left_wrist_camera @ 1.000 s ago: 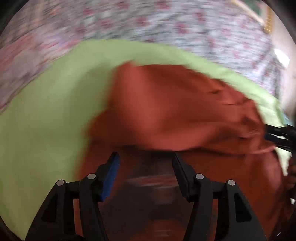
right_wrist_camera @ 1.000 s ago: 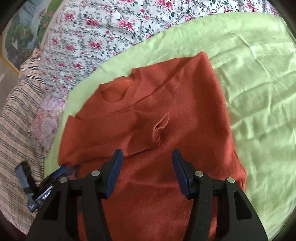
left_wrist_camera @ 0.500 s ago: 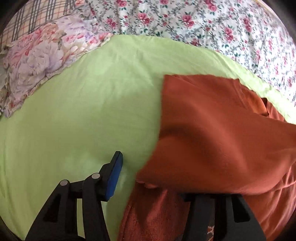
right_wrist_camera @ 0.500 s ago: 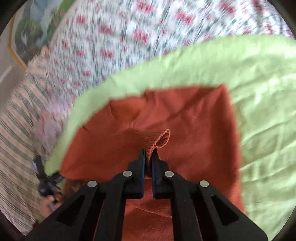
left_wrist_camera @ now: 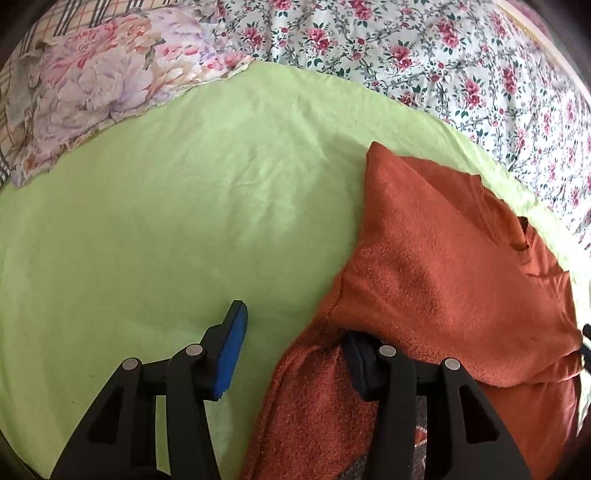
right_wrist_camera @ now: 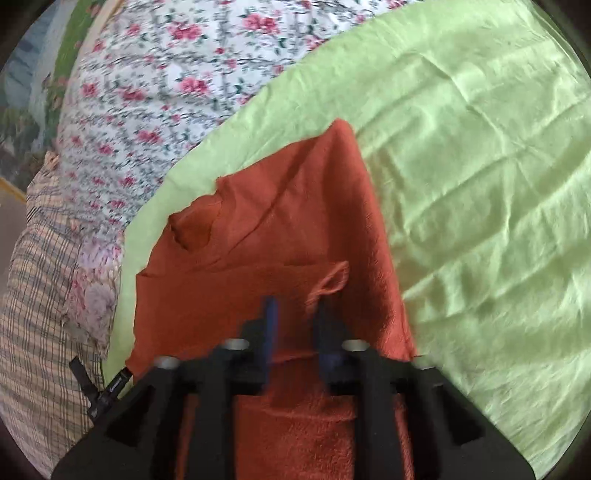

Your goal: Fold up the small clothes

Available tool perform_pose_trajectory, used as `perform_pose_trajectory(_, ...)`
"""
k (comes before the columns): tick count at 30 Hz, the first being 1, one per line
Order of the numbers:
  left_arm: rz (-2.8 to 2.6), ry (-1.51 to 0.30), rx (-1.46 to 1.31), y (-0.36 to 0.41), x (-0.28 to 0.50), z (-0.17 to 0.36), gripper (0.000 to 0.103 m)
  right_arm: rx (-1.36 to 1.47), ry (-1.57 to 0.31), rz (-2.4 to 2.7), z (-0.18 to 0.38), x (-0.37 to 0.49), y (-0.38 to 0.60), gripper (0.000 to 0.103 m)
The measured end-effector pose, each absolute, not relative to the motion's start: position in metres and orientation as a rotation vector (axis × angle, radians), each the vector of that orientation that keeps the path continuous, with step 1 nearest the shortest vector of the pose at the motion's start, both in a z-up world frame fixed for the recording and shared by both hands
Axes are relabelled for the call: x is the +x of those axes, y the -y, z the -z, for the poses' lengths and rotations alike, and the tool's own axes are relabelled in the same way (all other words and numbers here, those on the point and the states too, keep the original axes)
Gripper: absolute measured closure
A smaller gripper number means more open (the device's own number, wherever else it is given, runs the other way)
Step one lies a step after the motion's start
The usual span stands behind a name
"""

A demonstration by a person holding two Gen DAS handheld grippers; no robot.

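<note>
Rust-orange knit sweater is seen lying on a light green sheet, partly folded, with a sleeve laid across the body. In the left wrist view the garment occupies the right side and lower right; its neckline is turned toward the floral bedspread. A pale floral pillow is seen at upper left, touching the sheet's edge, with plaid fabric behind it.

Left gripper is held with its fingers wide apart. The left finger's blue pad is over bare sheet; the right finger is tucked under a folded layer of the sweater, so only part of it is shown. Nothing is clamped between them.

In the right wrist view the sweater is spread in the centre, the green sheet to the right, the floral bedspread at upper left and plaid cloth at left. A ribbed sleeve cuff is seen curled up just ahead of the fingertips. Right gripper is blurred by motion; its fingers are slightly parted, with a narrow gap showing orange fabric. Whether the cuff is touched by the right fingertip cannot be told. The other tool's black tip is visible at the sweater's lower left edge.
</note>
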State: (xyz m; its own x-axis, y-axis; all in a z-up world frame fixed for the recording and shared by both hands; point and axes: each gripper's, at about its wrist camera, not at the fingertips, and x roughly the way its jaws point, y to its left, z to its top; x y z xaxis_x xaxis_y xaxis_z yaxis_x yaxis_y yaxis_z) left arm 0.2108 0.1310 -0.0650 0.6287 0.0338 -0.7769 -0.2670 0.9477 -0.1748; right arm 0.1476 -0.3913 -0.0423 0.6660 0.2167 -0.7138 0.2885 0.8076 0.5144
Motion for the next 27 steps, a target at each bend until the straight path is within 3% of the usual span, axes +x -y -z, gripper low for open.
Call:
perform_pose_trajectory(1,-0.173,-0.876,-0.302,-0.133,0.211,0.065,0.053,0.635,-0.853,0.034,0.042,0.146,0.388,0.050)
perform_pose_trajectory(4,-0.168,-0.872,-0.329,-0.136,0.210,0.066,0.052,0.561,-0.873,0.027,0.047,0.146,0.376,0.052)
perform_pose_trajectory(6,-0.167,-0.870,-0.336,-0.136,0.211,0.066,0.052,0.498,-0.907,0.031,0.049,0.150,0.368,0.084)
perform_pose_trajectory(7,-0.166,-0.869,-0.339,-0.137,0.211,0.066,0.052,0.485,-0.915,0.026,0.048,0.151,0.367,0.093)
perform_pose_trajectory(14,-0.173,-0.867,-0.329,-0.134,0.211,0.067,0.052,0.582,-0.811,-0.065,-0.011,0.143,0.367,0.090)
perform_pose_trajectory(17,-0.164,-0.862,-0.347,-0.137,0.210,0.067,0.052,0.588,-0.876,0.017,0.002,0.151,0.375,0.078)
perform_pose_trajectory(23,-0.165,-0.859,-0.348,-0.137,0.210,0.068,0.052,0.601,-0.907,0.035,0.031,0.142,0.375,0.076)
perform_pose_trajectory(25,-0.163,-0.860,-0.350,-0.137,0.210,0.068,0.051,0.573,-0.931,0.038,0.039,0.141,0.371,0.064)
perform_pose_trajectory(27,-0.162,-0.860,-0.355,-0.137,0.211,0.067,0.051,0.532,-0.940,0.051,0.043,0.144,0.366,0.061)
